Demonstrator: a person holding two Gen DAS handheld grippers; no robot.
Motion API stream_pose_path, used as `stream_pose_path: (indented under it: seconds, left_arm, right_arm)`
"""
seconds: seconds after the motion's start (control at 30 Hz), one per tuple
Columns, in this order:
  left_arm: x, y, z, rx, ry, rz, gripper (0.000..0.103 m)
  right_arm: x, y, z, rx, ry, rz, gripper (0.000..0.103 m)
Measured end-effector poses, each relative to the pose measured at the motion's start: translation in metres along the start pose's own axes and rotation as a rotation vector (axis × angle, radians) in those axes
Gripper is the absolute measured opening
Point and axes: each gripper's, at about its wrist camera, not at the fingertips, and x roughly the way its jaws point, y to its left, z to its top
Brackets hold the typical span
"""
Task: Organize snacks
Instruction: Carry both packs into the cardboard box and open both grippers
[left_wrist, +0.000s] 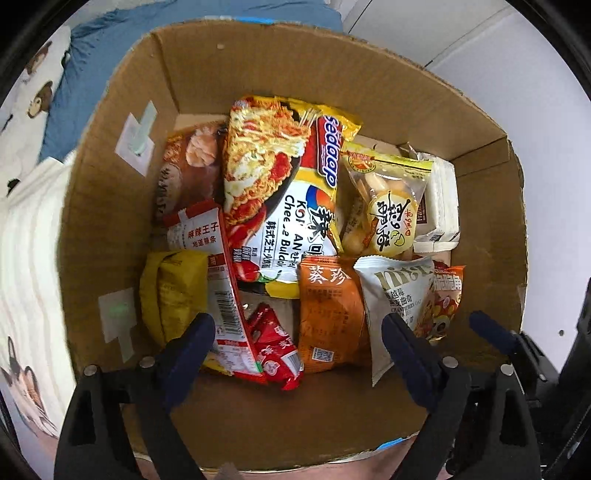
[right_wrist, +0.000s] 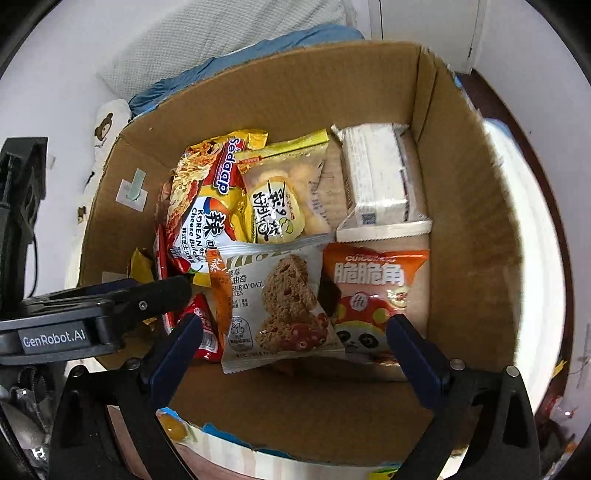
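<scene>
- Below both grippers, a cardboard box (left_wrist: 480, 206) is seen from above, packed with snack packets that lie flat or overlap on its floor
- Between the spread fingers of the right gripper (right_wrist: 295, 343) the oat cookie packet (right_wrist: 277, 306) is framed almost squarely; nothing is pinched, and the pads stand clear of its two side edges
- The cookie packet's long axis is judged to run away from the camera, so the jaws would close across its short width
- Just to the right of it the orange panda packet (right_wrist: 373, 299) lies edge to edge, partly tucked under the right-hand finger's line of travel; a catch on that edge is a risk
- The left gripper (left_wrist: 299, 343) is likewise held wide and empty, over the orange sachet (left_wrist: 328, 314) and the small red packet (left_wrist: 273, 339)
- The cookie packet shows in the left view too, but under the right-hand finger, off centre
- The right gripper is therefore judged the better placed for the cookie packet, the left for the orange sachet
- Farther back the noodle packet (left_wrist: 280, 192) and the egg biscuit bag (left_wrist: 388, 206) lie out of both grippers' immediate reach
</scene>
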Motion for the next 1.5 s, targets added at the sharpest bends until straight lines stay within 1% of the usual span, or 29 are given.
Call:
stream_pose_path:
  seconds: [0.13,0.2,0.3,0.4,0.43,0.53,0.63,0.83,0.97,1.13,1.3,1.5]
  left_arm:
    - [-0.018,-0.004,-0.008,0.025,-0.065,0.063,0.092]
    - [-0.031,-0.008,-0.016,0.037,-0.12,0.095,0.092]
    - [-0.049,-0.012,-0.029,0.048,-0.191,0.128,0.092]
    - [-0.062,-0.014,-0.04,0.054,-0.244,0.157,0.092]
    - [-0.066,-0.012,-0.04,0.05,-0.262,0.163,0.092]
    - [-0.082,-0.01,-0.054,0.043,-0.317,0.172,0.092]
    - [-0.095,-0.012,-0.068,0.04,-0.371,0.187,0.092]
    - [-0.127,-0.023,-0.107,0.057,-0.471,0.204,0.093]
    - [-0.145,-0.029,-0.132,0.072,-0.517,0.207,0.092]
    - [-0.163,-0.034,-0.158,0.084,-0.555,0.196,0.093]
    - [-0.183,-0.04,-0.184,0.106,-0.605,0.213,0.092]
    - [-0.199,-0.049,-0.209,0.132,-0.646,0.219,0.093]
  right_arm:
    - [-0.013,-0.001,-0.003,0.0,-0.03,-0.025,0.101]
    - [-0.021,-0.002,-0.007,-0.007,-0.048,-0.045,0.101]
    - [-0.033,-0.002,-0.013,-0.017,-0.072,-0.063,0.101]
    - [-0.047,-0.003,-0.02,-0.021,-0.101,-0.076,0.101]
    - [-0.052,-0.003,-0.023,-0.025,-0.111,-0.08,0.101]
    - [-0.068,-0.002,-0.033,-0.033,-0.14,-0.087,0.101]
    - [-0.088,-0.002,-0.047,-0.03,-0.188,-0.098,0.101]
    - [-0.128,0.007,-0.073,-0.048,-0.278,-0.11,0.101]
    - [-0.156,0.016,-0.093,-0.067,-0.334,-0.118,0.101]
    - [-0.187,0.025,-0.118,-0.073,-0.395,-0.111,0.101]
    - [-0.209,0.032,-0.141,-0.081,-0.436,-0.108,0.101]
    - [-0.23,0.034,-0.165,-0.069,-0.473,-0.093,0.101]
